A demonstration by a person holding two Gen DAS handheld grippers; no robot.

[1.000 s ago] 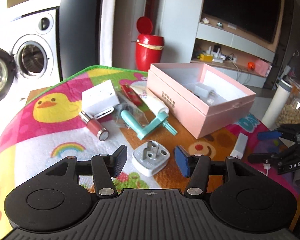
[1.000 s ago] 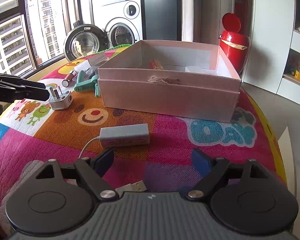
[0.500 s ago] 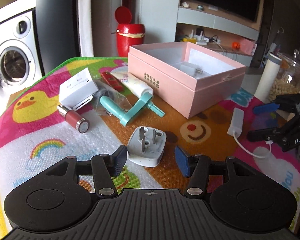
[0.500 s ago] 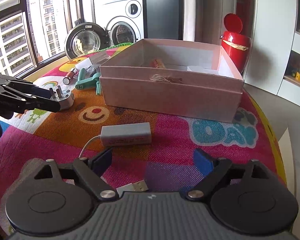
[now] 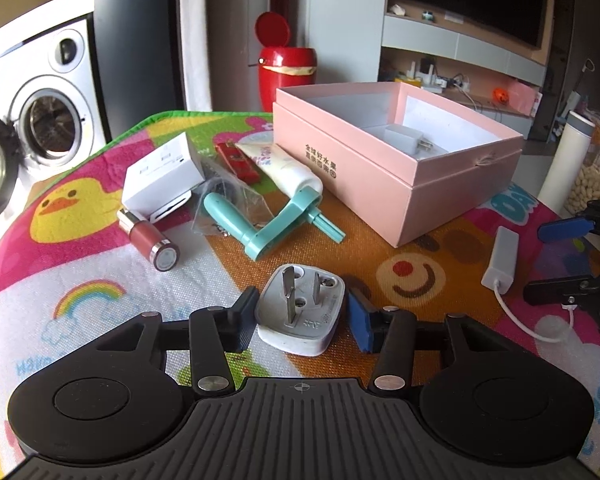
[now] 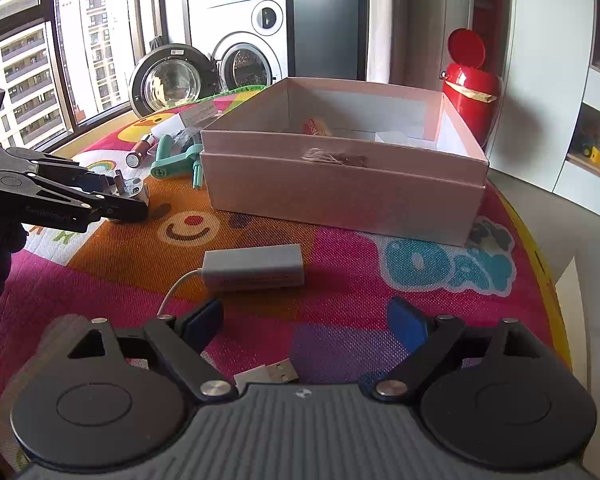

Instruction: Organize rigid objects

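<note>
A white plug adapter [image 5: 300, 312] lies prongs-up on the colourful mat, between the fingers of my left gripper [image 5: 300, 320]. The jaws are open around it, with small gaps on both sides. It also shows in the right wrist view [image 6: 134, 192] beside the left gripper [image 6: 112, 200]. The open pink box [image 5: 400, 184] holds a white charger [image 5: 404, 140]. My right gripper [image 6: 304, 328] is open and empty, just short of a grey USB adapter [image 6: 254, 268] with a white cable.
Left of the box lie a teal crank handle [image 5: 268, 220], a lipstick [image 5: 148, 240], a white box [image 5: 164, 176], a cream tube [image 5: 284, 172] and a red item [image 5: 236, 160]. A red bin [image 5: 286, 76] stands behind. The right gripper [image 5: 580, 264] is at the right mat edge.
My left gripper has moved forward so the plug adapter now sits between its fingers. The right gripper has barely moved.
</note>
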